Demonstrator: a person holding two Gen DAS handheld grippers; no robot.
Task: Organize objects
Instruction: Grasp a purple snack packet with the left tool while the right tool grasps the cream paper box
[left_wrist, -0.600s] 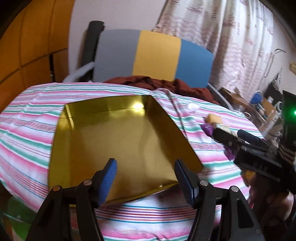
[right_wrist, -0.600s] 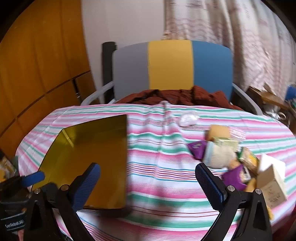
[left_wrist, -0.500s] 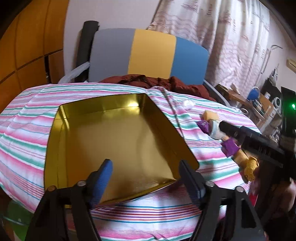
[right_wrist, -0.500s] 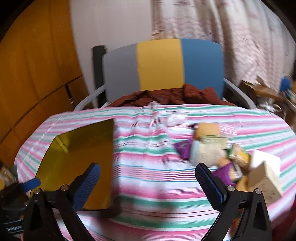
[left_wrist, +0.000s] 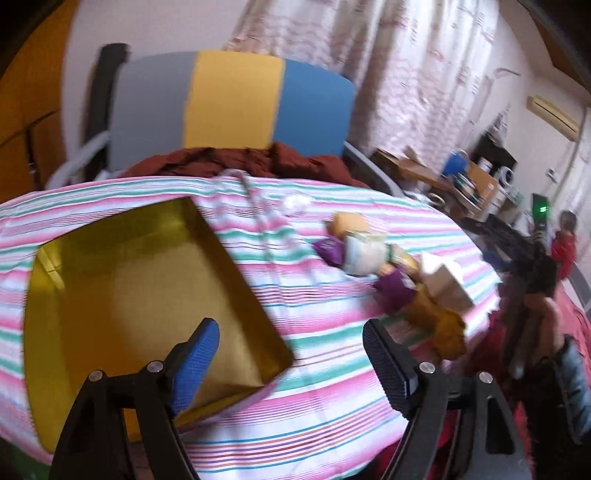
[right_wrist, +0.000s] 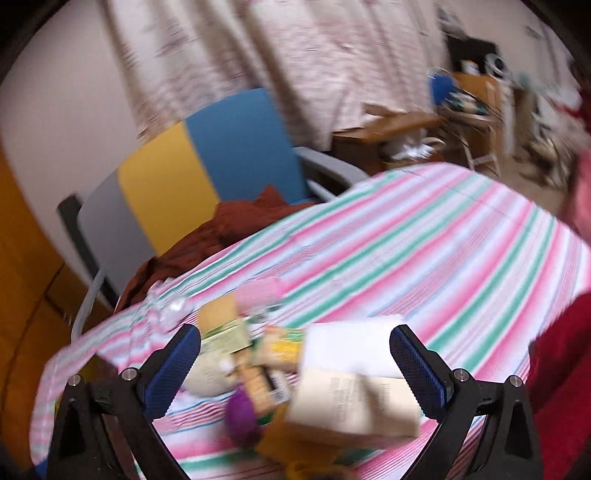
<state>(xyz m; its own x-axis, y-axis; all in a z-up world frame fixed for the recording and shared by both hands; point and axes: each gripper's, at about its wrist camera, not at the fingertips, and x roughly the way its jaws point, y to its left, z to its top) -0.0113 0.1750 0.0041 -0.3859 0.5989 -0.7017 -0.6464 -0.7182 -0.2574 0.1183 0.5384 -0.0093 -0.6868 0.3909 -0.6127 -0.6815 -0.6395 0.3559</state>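
Observation:
A gold tray (left_wrist: 129, 291) lies on the left of the striped tablecloth (left_wrist: 321, 354). A heap of snack packets and small boxes (left_wrist: 391, 266) sits on the cloth's right side. My left gripper (left_wrist: 291, 358) hovers open over the tray's near right corner, holding nothing. My right gripper (right_wrist: 295, 362) is open just above the heap (right_wrist: 273, 354), with a cream box (right_wrist: 354, 398) and a purple packet (right_wrist: 242, 410) between its spread fingers, untouched. Both views are motion-blurred.
A grey, yellow and blue chair (left_wrist: 232, 99) with a dark red cloth (left_wrist: 236, 162) stands behind the table. A cluttered desk (left_wrist: 472, 181) lies at the far right. A person's red sleeve (right_wrist: 561, 369) shows at the right edge.
Both grippers have swung to the right. The left view now takes in the heap as well as the tray; the right gripper has dropped close over the heap, and the tray has left its view.

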